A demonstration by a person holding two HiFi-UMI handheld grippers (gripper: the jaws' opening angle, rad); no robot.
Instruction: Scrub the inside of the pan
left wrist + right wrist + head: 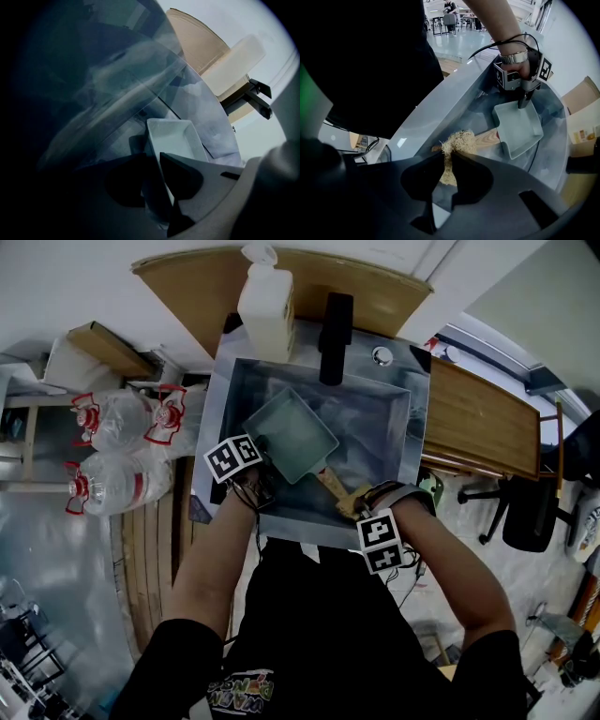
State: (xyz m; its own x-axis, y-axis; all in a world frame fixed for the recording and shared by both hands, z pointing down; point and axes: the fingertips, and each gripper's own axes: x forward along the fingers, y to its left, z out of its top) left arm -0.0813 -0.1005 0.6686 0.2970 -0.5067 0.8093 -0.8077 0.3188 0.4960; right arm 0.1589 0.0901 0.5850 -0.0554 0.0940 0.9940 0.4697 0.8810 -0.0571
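A grey-green rectangular pan with a wooden handle is tilted inside the steel sink. My left gripper is shut on the pan's rim at its near-left edge; in the left gripper view the pan's wall runs between the two fingers. In the right gripper view the pan shows with the left gripper clamped on its far corner. My right gripper is shut on a tan fibrous scrubber, held beside the handle, outside the pan.
A white soap bottle and a black faucet stand at the sink's back edge. Wooden boards lie to the right, with an office chair beyond. Large water bottles lie on the floor to the left.
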